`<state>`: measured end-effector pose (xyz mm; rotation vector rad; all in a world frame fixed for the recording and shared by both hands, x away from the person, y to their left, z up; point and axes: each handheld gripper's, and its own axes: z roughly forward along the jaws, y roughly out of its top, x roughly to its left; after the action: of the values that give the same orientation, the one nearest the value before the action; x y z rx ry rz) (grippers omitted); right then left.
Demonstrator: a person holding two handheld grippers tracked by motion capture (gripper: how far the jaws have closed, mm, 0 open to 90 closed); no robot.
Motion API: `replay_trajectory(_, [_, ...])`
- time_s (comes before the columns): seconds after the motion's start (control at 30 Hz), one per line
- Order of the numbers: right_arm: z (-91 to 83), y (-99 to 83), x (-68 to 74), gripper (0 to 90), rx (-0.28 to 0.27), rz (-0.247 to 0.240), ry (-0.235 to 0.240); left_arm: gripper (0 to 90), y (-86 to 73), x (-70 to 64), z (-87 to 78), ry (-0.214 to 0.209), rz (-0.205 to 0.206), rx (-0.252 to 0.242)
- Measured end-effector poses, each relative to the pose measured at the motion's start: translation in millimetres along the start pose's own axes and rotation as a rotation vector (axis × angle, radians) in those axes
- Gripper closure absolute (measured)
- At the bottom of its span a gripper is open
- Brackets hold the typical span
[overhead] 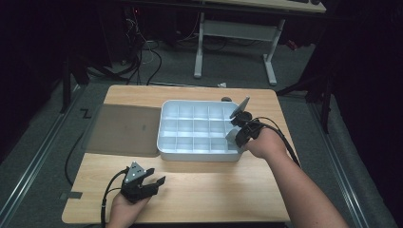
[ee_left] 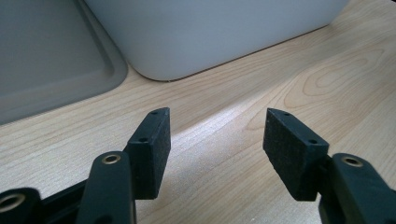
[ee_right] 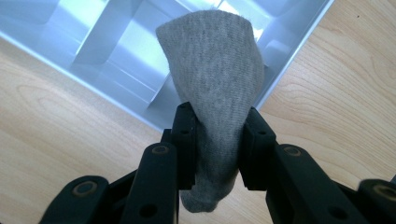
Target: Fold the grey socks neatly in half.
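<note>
Grey knitted sock (ee_right: 212, 88) is pinched in the right gripper (ee_right: 215, 140) jaws, hanging over the near right corner of the white plastic divided tray (overhead: 199, 154). Left gripper (ee_left: 215, 140) sits low on the wooden counter (overhead: 228, 185), jaws apart, holding nothing, with a flat grey lid (overhead: 121, 128) lying just left of the tray.

Dim, dark-edged high view; the pale wooden table (overhead: 199, 183) is lit from above. Gripper views are brighter, their near jaws softly blurred.

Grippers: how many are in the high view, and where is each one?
2. The left gripper rests open on the table, in front of the tray. The right gripper is at the tray's right front corner, shut on a grey sock.
</note>
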<state>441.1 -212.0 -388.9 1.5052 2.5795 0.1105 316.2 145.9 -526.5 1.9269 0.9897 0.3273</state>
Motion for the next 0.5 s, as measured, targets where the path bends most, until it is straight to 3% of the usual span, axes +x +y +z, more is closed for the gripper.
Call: replay_trajectory(0.5, [20.8, 12.0, -5.0, 71.9, 0.056, 0.026, -0.021, 42.5, -0.3, -0.1, 0.9, -0.004, 0.001, 0.003])
